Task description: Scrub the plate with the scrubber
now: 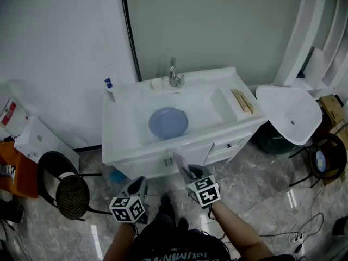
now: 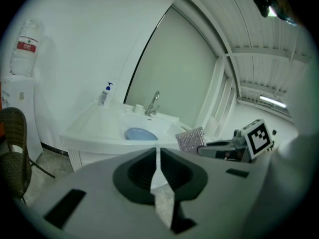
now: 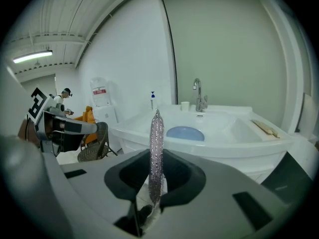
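Observation:
A round blue plate (image 1: 168,122) lies in the basin of a white sink cabinet (image 1: 122,145) ahead of me. It also shows in the left gripper view as the plate (image 2: 141,133) and in the right gripper view as the plate (image 3: 185,132). My right gripper (image 1: 179,163) is held in front of the cabinet, shut on a thin glittery scrubber (image 3: 156,133) that stands edge-on between its jaws. My left gripper (image 1: 140,182) hangs lower left of it, short of the cabinet; in its own view the left gripper (image 2: 157,152) is shut with nothing in it, and the scrubber (image 2: 191,139) shows at the right.
A faucet (image 1: 173,75), a small white cup (image 1: 156,84) and a soap bottle (image 1: 110,88) stand at the back of the sink. Wooden sticks (image 1: 242,100) lie on its right ledge. A black chair (image 1: 68,189) stands at left, a loose white basin (image 1: 291,113) at right.

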`<state>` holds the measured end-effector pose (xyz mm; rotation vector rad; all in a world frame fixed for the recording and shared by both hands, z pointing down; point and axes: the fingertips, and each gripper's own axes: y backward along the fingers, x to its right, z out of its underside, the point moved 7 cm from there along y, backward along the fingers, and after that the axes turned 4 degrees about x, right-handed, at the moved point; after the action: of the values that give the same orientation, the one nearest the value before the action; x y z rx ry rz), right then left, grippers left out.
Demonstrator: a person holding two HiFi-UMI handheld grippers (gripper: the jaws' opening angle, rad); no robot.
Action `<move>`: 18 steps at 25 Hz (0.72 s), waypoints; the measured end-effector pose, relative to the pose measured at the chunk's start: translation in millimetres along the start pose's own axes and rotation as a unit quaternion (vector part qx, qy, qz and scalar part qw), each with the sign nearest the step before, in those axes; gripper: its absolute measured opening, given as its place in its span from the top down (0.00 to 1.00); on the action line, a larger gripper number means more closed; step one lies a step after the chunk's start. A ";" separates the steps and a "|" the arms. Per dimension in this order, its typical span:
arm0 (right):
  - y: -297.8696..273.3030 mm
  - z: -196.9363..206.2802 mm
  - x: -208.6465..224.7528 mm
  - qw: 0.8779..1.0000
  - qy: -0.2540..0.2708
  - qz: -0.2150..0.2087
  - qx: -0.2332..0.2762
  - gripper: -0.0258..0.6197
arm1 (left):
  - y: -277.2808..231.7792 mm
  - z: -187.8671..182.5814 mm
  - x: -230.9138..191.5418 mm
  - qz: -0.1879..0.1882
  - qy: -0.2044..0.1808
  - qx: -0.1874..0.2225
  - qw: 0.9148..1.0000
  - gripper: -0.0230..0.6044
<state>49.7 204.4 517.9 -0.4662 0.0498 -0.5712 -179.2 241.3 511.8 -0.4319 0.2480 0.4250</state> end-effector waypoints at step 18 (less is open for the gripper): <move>31.7 15.7 -38.5 0.998 -0.036 0.059 0.010 0.84 | 29.7 -6.5 0.6 0.070 -0.025 -0.004 0.997 0.91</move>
<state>36.0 254.8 514.9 -0.4610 0.0017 -0.4385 -192.9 263.0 495.4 -0.4133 0.2297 0.5744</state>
